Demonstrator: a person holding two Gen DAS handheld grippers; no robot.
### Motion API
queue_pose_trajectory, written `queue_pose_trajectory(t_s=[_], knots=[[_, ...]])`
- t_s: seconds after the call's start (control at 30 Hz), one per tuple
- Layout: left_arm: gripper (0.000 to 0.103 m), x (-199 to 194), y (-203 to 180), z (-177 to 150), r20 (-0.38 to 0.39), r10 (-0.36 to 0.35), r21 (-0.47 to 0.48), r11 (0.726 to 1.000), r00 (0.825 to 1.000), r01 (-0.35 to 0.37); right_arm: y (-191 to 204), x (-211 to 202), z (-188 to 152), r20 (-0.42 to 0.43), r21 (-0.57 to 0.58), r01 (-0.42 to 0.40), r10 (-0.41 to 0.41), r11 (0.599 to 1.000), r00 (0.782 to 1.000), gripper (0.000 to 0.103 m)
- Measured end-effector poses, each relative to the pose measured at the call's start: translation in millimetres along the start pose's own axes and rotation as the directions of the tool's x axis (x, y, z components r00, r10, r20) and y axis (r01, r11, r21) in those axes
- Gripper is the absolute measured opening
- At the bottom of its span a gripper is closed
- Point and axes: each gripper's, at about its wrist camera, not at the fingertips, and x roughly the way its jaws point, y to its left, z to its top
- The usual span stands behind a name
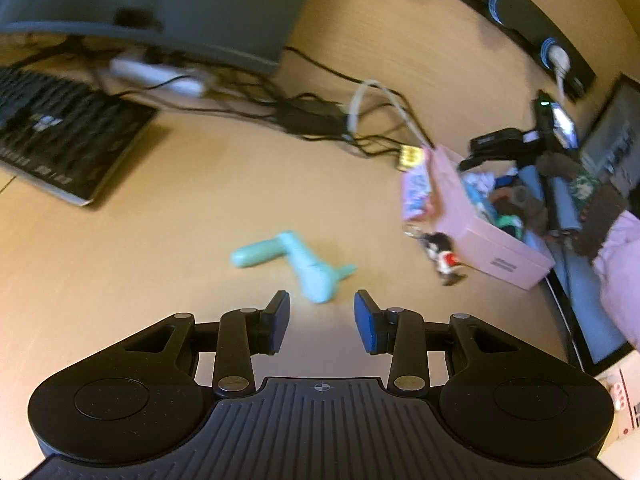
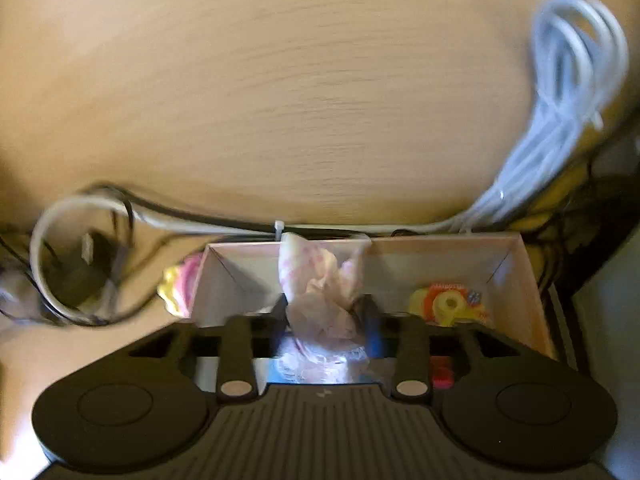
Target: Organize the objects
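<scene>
A mint-green plastic tool (image 1: 308,268) lies on the wooden desk just beyond my left gripper (image 1: 322,296), which stands open with nothing between its blue pads. To the right a pink box (image 1: 472,232) holds several small items. A gloved hand (image 1: 600,216) with a pink sleeve reaches over it. A snack packet (image 1: 418,192) leans on the box's left wall and a small keychain figure (image 1: 444,258) lies at its corner. My right gripper (image 2: 325,316) hangs over the pink box (image 2: 440,256), jaws parted, with a crumpled pink-white wrapper (image 2: 320,292) loose between the fingers. A yellow-orange packet (image 2: 448,304) lies inside.
A black keyboard (image 1: 60,136) and a dark monitor (image 1: 160,0) fill the far left. Tangled black cables with an adapter (image 1: 312,116) run behind the box. A white cable bundle (image 2: 560,100) hangs at the right. A power strip (image 1: 552,52) lines the back wall.
</scene>
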Motion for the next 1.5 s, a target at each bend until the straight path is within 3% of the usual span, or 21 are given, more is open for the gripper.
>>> queue_pose_trajectory(t_s=[0.1,0.17,0.27,0.4,0.53,0.6,0.67,0.77,0.87,1.0,1.1,1.23,1.33,1.4,1.5], knots=[[0.039,-5.4,19.4,-1.8,-0.020,0.001,-0.022,1.000,1.000,-0.002,27.1,-37.4,-0.1,0.128,-0.040,0.026,-0.020,0.999,0.992,0.069],[0.039,-13.3,28.7,-3.4,-0.021,-0.010,-0.016,1.000,1.000,0.010,47.7,-51.7,1.9,0.186,-0.084,0.000,0.016,0.996,0.982,0.069],[0.039,-22.1,41.6,-3.6,-0.018,-0.016,-0.017,1.000,1.000,0.016,95.4,-42.8,0.5,0.165,-0.199,0.021,0.012,0.980,0.986,0.069],[0.039,-35.5,56.6,-3.7,-0.012,0.001,-0.025,1.000,1.000,-0.001,147.3,-0.5,-7.4,0.140,-0.322,0.123,-0.081,0.939,0.987,0.064],[0.039,-45.1,67.4,-6.2,-0.019,0.010,-0.034,0.999,1.000,-0.010,174.2,38.6,-16.4,0.142,-0.417,0.235,-0.192,0.878,0.971,0.048],[0.039,-45.6,68.6,-6.9,-0.028,0.005,-0.025,1.000,1.000,-0.005,184.4,49.3,-20.3,0.142,-0.455,0.279,-0.240,0.846,0.960,0.046],[0.039,-43.8,66.5,-7.1,-0.041,-0.011,-0.013,1.000,0.999,0.010,190.8,47.4,-23.4,0.141,-0.467,0.279,-0.241,0.839,0.960,0.046],[0.039,-39.3,58.3,-7.3,-0.063,-0.047,0.021,0.999,0.997,0.049,191.7,32.9,-36.8,0.132,-0.439,0.255,-0.219,0.862,0.967,0.045],[0.039,-31.8,44.1,-9.3,-0.092,-0.098,0.061,0.993,0.991,0.104,186.9,9.1,-65.6,0.081,-0.432,0.167,-0.147,0.886,0.986,0.042],[0.039,-18.4,19.0,-15.7,-0.143,-0.148,0.137,0.976,0.979,0.168,186.9,-37.8,-124.2,-0.005,-0.432,-0.017,0.016,0.902,1.000,0.042],[0.039,-9.2,-5.9,-22.7,-0.177,-0.183,0.209,0.953,0.967,0.218,173.8,-94.1,-152.0,0.004,-0.374,-0.157,0.171,0.914,0.985,0.044],[0.039,5.4,-35.4,-25.0,-0.208,-0.232,0.260,0.923,0.950,0.282,133.5,-164.2,-160.4,0.144,-0.329,-0.093,0.148,0.940,0.979,0.059],[0.039,16.4,-58.9,-20.6,-0.178,-0.227,0.296,0.916,0.957,0.272,110.9,-185.3,-175.8,0.209,-0.336,0.008,0.066,0.942,0.976,0.066],[0.039,23.7,-72.5,-16.3,-0.155,-0.206,0.293,0.924,0.966,0.245,88.1,-195.4,-188.7,0.216,-0.318,0.040,0.031,0.947,0.976,0.073],[0.039,30.9,-89.9,-5.2,-0.105,-0.172,0.273,0.942,0.979,0.195,67.2,-188.0,-215.8,0.147,-0.265,0.012,0.028,0.964,0.989,0.074]])
